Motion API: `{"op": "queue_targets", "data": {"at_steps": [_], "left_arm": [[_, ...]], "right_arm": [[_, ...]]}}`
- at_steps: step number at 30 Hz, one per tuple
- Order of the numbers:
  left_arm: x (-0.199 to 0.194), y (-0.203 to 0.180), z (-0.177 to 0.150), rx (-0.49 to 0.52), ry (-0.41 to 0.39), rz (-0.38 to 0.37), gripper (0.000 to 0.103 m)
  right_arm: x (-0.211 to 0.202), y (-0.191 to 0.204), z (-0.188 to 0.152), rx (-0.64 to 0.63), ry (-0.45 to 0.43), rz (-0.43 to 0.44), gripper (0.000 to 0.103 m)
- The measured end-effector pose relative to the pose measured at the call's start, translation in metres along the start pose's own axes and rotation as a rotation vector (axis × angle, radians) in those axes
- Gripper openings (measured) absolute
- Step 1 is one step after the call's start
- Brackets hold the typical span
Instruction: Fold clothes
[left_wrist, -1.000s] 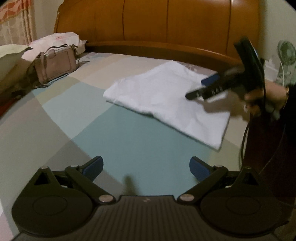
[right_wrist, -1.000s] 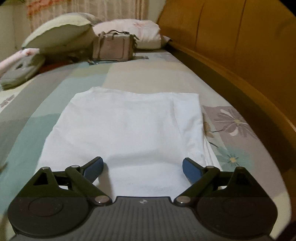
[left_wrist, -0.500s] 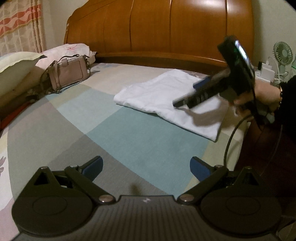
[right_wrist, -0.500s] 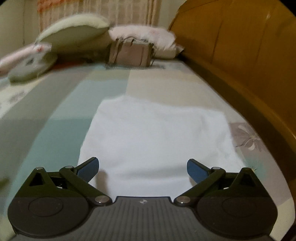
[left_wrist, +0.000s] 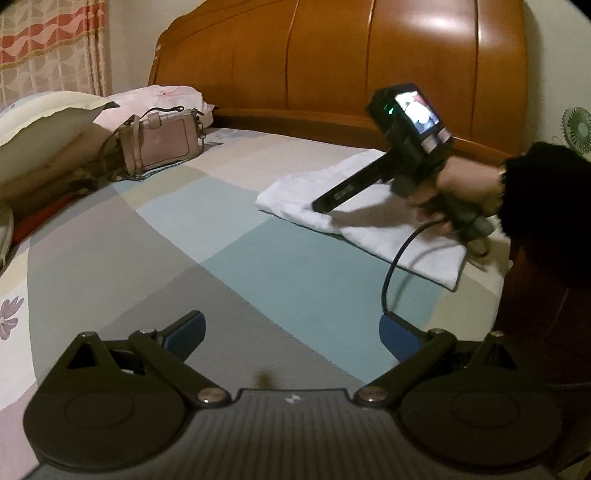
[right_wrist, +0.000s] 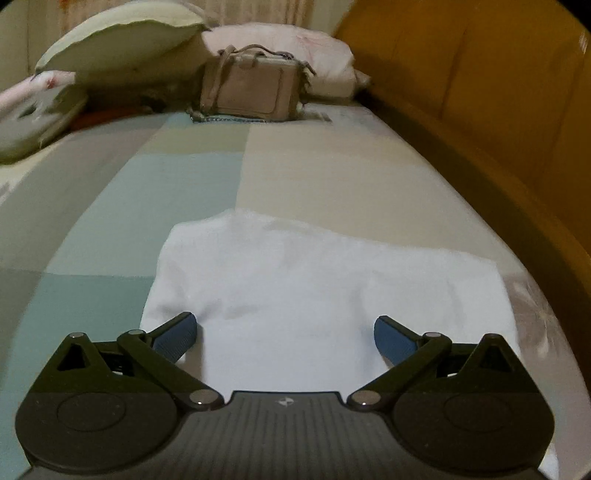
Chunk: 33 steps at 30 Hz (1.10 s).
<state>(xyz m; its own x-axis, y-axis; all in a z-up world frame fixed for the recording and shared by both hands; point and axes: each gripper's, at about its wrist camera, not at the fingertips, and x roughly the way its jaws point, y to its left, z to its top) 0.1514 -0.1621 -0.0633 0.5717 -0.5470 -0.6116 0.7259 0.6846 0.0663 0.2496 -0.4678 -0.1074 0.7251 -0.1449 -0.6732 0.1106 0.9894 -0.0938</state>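
— Where is the white garment (right_wrist: 317, 291) found?
— It is laid folded on the patchwork bedspread (left_wrist: 258, 273), near the wooden headboard (left_wrist: 332, 62).
— How are the tongs set?
— The right tongs (right_wrist: 284, 334) are spread wide just above the garment; nothing is pinched. The left tongs (left_wrist: 291, 332) are likewise spread over bare bedspread, well apart from it.
— Any containers?
— A pink handbag (left_wrist: 162, 146) is stood closed beside the pillows (left_wrist: 48, 125); its contents cannot be seen.

Soft matt white cloth garment (right_wrist: 325, 288), smooth patchwork fabric bedsheet (left_wrist: 229, 266), glossy varnished wooden headboard (left_wrist: 332, 62), smooth pink leather-like handbag (left_wrist: 162, 144), matt black plastic left gripper (left_wrist: 291, 332) and right gripper (right_wrist: 284, 336) with ribbed blue pads (right_wrist: 391, 338), woven curtain (left_wrist: 48, 48).
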Motion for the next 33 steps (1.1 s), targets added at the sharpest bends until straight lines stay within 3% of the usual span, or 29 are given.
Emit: {"op": "queue_targets", "data": {"at_steps": [4, 7, 11, 19, 23, 27, 31, 33], "left_arm": [[-0.003, 0.005, -0.001, -0.012, -0.002, 0.016, 0.1], [-0.006, 0.006, -0.001, -0.018, -0.001, 0.02, 0.1], [-0.01, 0.0, 0.0, -0.008, 0.002, 0.019, 0.1], [-0.021, -0.018, -0.003, 0.032, 0.025, -0.003, 0.1], [-0.022, -0.022, 0.0, 0.031, 0.028, -0.008, 0.1], [-0.023, -0.027, 0.003, 0.035, 0.019, -0.009, 0.1], [-0.02, -0.023, 0.0, 0.013, 0.033, 0.001, 0.1], [-0.018, -0.018, -0.002, -0.013, 0.038, 0.009, 0.1]], "right_arm": [[-0.012, -0.008, 0.011, 0.029, 0.035, 0.039, 0.103], [-0.048, -0.018, -0.003, 0.046, -0.012, 0.064, 0.103], [-0.088, -0.025, -0.043, 0.023, -0.02, 0.11, 0.103], [-0.14, -0.035, -0.134, 0.042, -0.01, 0.062, 0.103], [-0.151, -0.048, -0.12, 0.073, -0.066, 0.023, 0.103], [-0.136, -0.067, -0.103, 0.17, -0.13, 0.009, 0.103], [-0.104, -0.09, -0.112, 0.224, -0.079, -0.074, 0.101], [-0.11, -0.096, -0.117, 0.268, -0.104, -0.059, 0.101]]}}
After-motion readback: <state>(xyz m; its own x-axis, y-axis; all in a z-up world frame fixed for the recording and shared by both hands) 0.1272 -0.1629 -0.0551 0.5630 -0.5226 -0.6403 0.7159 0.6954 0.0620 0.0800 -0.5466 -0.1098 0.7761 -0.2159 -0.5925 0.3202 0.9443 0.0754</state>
